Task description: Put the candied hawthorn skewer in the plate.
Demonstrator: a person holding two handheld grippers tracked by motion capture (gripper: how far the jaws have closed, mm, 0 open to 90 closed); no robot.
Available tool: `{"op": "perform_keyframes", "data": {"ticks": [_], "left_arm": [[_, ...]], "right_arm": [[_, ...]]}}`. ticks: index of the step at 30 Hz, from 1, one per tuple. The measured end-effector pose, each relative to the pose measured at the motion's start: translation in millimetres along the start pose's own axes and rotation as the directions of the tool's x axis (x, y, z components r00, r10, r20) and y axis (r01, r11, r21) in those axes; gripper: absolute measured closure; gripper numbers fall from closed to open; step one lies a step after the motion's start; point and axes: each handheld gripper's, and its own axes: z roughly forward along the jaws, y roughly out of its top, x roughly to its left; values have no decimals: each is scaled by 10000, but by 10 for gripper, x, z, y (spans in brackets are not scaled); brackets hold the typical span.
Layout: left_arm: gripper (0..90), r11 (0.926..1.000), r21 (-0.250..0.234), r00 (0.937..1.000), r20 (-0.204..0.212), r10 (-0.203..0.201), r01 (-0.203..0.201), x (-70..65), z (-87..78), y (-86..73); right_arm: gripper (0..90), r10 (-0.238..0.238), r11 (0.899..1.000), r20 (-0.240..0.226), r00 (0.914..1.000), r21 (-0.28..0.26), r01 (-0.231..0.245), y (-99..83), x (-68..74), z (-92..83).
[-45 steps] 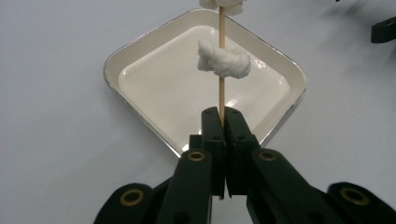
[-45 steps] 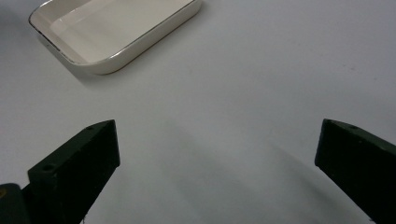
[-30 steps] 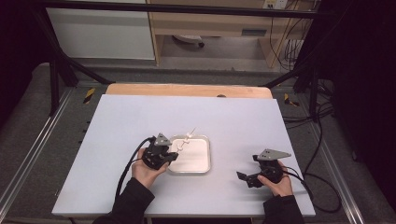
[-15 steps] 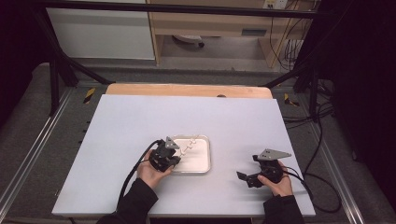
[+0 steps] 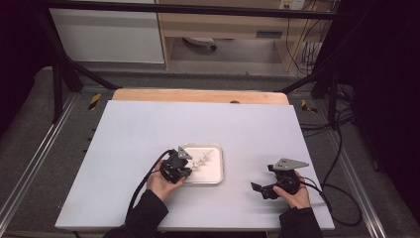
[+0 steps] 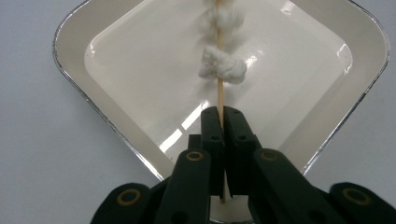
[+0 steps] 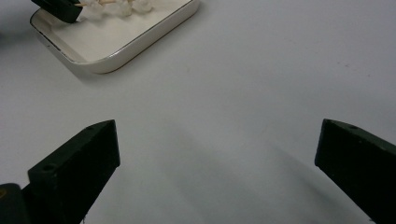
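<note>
A thin wooden skewer [image 6: 219, 91] with white fluffy lumps [image 6: 222, 69] threaded on it lies over the white square tray [image 6: 116, 60]. My left gripper [image 6: 223, 114] is shut on the skewer's near end, its jaws pinching the stick just above the tray floor. In the high view the left gripper [image 5: 185, 166] is at the tray's [image 5: 218, 171] left edge and the skewer [image 5: 203, 159] points up and right across it. My right gripper [image 5: 262, 178] rests on the table right of the tray. Its jaws stand wide open with nothing between them [image 7: 217, 140].
The right gripper view has the tray [image 7: 121, 39] at the top left, with the left gripper's tip [image 7: 60, 9] and the skewer [image 7: 119, 5] in it. A wooden strip [image 5: 198, 95] borders the white table's far edge. Cables trail from both grippers.
The left gripper has shifted slightly right toward the tray, and the skewer has come lower over it. The right gripper has stayed where it was.
</note>
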Motion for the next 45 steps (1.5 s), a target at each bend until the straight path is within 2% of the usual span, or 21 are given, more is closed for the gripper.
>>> {"op": "perform_keyframes", "data": {"ticks": [7,11,15,20,23,25,30,34,39,45], "left_arm": [[745,9998,-217,10000,72,21,-20,18,-51,-3],[640,9982,-604,10000,-22,-25,24,42,-121,-7],[497,9964,-848,9998,-183,44,-60,61,-187,-22],[341,9955,-931,9994,-301,147,-175,98,-287,-57],[254,9965,-818,9998,-144,152,-164,136,-353,-105],[215,9964,-825,9996,-221,165,-183,158,-396,-155],[166,9940,-1092,9999,-146,20,-36,243,-523,-306],[147,9895,-1421,9996,-110,-269,251,323,-615,-442],[125,9856,-1644,9986,-264,-450,401,421,-675,-652],[116,9750,-2047,9956,-169,-919,865,548,-708,-920]], "right_arm": [[4,61,10000,-34,10000,42,-61,0,4,2],[4,41,10000,-24,10000,25,-41,0,2,2],[4,28,10000,-23,10000,21,-28,0,1,-1],[4,32,10000,13,10000,-34,-32,2,-2,-7],[4,78,10000,18,10000,-33,-78,4,-1,-12],[4,88,10000,27,10000,-44,-88,5,-1,-16],[4,61,9999,35,10000,-101,-61,9,-9,-28],[4,196,9997,35,9998,-143,-196,8,-8,-34],[4,163,9998,56,9999,-124,-162,1,-14,-34],[4,153,9999,106,9998,-5,-153,-18,-20,-27]]}}
